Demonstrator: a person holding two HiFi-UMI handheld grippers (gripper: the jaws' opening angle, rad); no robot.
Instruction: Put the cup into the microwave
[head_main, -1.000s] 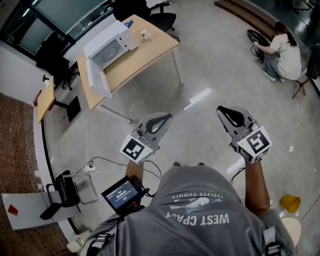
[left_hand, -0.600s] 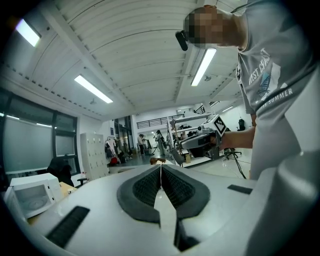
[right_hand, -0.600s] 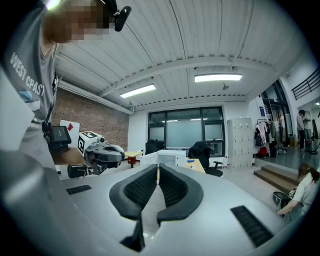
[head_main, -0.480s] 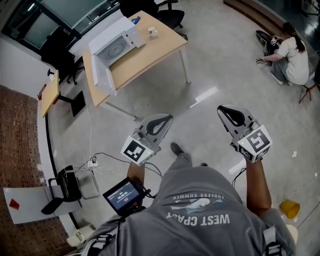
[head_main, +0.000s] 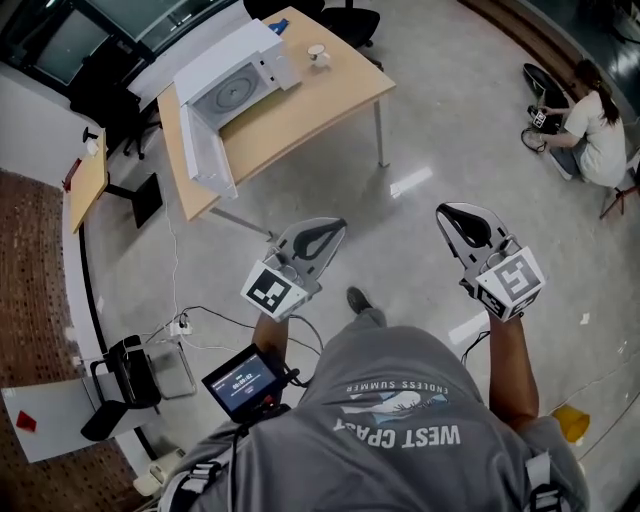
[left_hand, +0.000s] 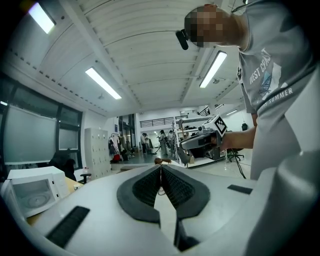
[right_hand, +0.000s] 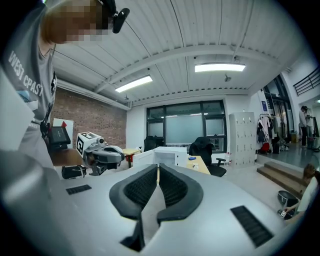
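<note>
A small white cup (head_main: 317, 53) stands on the wooden table (head_main: 310, 105) at the top of the head view, just right of the white microwave (head_main: 235, 80). The microwave's door (head_main: 205, 155) hangs wide open. Both grippers are held level over the floor, well short of the table. My left gripper (head_main: 333, 227) is shut with nothing in it, its pads meeting (left_hand: 161, 167). My right gripper (head_main: 451, 213) is likewise shut and empty (right_hand: 157, 169). The microwave also shows in the left gripper view (left_hand: 31, 189) and straight ahead in the right gripper view (right_hand: 167, 155).
A person (head_main: 592, 128) crouches on the floor at the far right. Black office chairs (head_main: 345, 18) stand behind the table. A small side desk (head_main: 85, 190), a black chair (head_main: 122, 378) and floor cables (head_main: 185, 325) lie at the left. A yellow object (head_main: 568, 421) sits lower right.
The person has walked toward the table: the table and microwave have grown nearer and slid down-right in the head view. Both grippers stay shut and side by side.
</note>
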